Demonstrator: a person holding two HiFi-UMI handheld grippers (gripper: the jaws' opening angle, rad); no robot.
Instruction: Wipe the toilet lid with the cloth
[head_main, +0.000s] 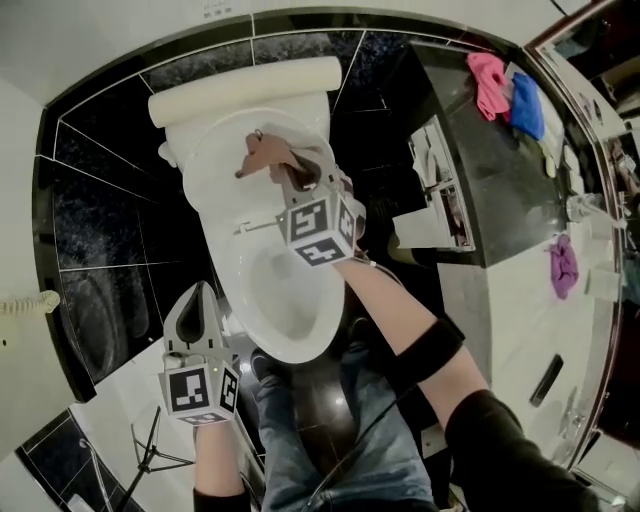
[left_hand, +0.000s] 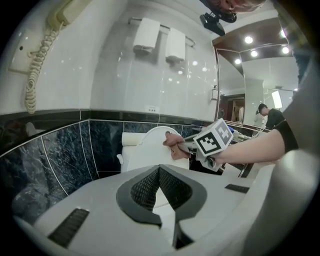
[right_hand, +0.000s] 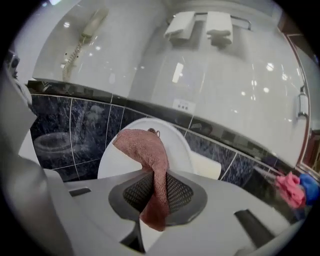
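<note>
The right gripper is clamped on the cloth, its free end up against the raised toilet lid near the top edge — placed, I judge, for wiping. The left gripper is closed and empty, held low and aside — out of the way.

readable text: none | white wall plate (marks too small)

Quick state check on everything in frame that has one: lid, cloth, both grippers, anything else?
toilet lid, raised.
toilet bowl, uncovered.
cloth, clamped in the right gripper, free end up at the lid.
right gripper, shut on the cloth.
left gripper, shut, empty.
wall phone handset, on its cradle, cord hanging.
</note>
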